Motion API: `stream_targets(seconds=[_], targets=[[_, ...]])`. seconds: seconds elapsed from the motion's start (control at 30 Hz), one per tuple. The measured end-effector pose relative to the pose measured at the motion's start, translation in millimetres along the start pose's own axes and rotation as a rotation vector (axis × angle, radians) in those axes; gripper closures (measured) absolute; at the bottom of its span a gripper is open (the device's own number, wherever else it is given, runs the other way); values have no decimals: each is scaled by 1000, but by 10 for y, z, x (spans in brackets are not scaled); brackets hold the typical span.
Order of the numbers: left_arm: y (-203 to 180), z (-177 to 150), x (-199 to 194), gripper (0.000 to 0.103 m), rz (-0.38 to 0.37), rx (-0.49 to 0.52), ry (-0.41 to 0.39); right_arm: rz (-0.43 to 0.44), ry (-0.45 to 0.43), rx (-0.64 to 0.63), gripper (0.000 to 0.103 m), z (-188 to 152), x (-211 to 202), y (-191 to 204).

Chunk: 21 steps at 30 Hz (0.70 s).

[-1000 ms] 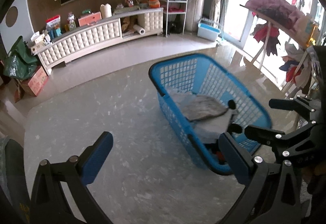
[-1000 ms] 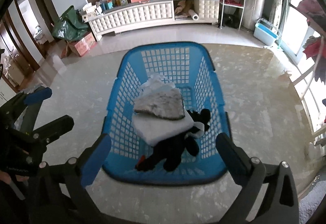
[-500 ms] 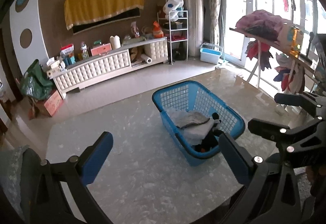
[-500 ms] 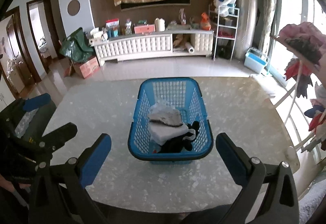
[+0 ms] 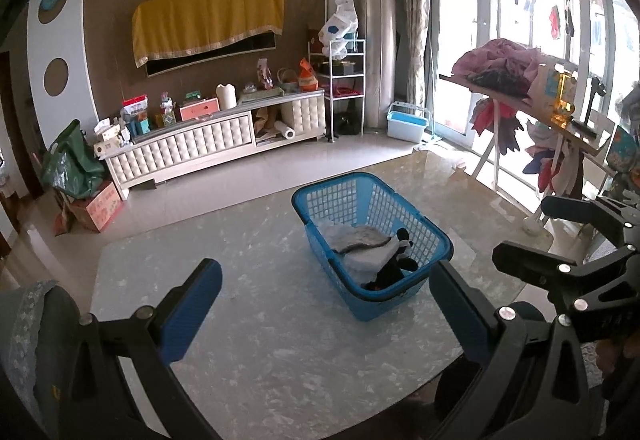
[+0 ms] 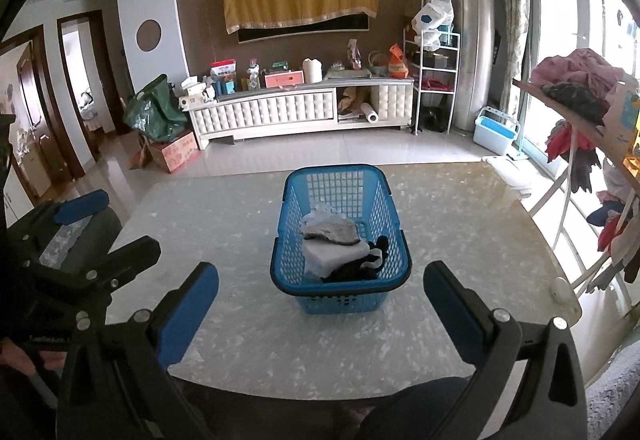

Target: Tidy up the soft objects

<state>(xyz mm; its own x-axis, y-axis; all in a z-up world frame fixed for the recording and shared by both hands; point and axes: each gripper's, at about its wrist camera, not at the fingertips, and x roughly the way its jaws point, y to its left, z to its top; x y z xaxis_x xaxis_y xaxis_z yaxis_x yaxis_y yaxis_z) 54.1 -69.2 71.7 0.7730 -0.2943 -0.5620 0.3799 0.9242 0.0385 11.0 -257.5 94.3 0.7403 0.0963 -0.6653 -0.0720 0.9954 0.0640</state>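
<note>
Blue basket (image 6: 341, 240) sits mid-table (image 6: 460, 240), ahead of right claw (image 6: 320, 304), well apart from its tips; forward-right of left claw (image 5: 328, 304).

Inside basket: grey cloth (image 6: 330, 231) atop white folded cloth (image 6: 334, 254), black-and-white soft toy (image 6: 366, 264) at near right corner.

Both claws wide open, holding nothing (blue pads bare).

No writing legible; box labels on far cabinet too small.

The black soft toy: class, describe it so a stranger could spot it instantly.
Find the marble table, then the blue basket on it. At the basket's near end, beside the folded pale cloths, lies the black soft toy, the only dark item inside.
</note>
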Motion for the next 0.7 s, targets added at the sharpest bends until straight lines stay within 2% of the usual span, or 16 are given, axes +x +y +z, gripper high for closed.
stream_targets(seconds=[0.7], targets=[[-19, -26, -145, 0, -12, -29, -12, 11, -27, -2, 0, -58, -48, -30]])
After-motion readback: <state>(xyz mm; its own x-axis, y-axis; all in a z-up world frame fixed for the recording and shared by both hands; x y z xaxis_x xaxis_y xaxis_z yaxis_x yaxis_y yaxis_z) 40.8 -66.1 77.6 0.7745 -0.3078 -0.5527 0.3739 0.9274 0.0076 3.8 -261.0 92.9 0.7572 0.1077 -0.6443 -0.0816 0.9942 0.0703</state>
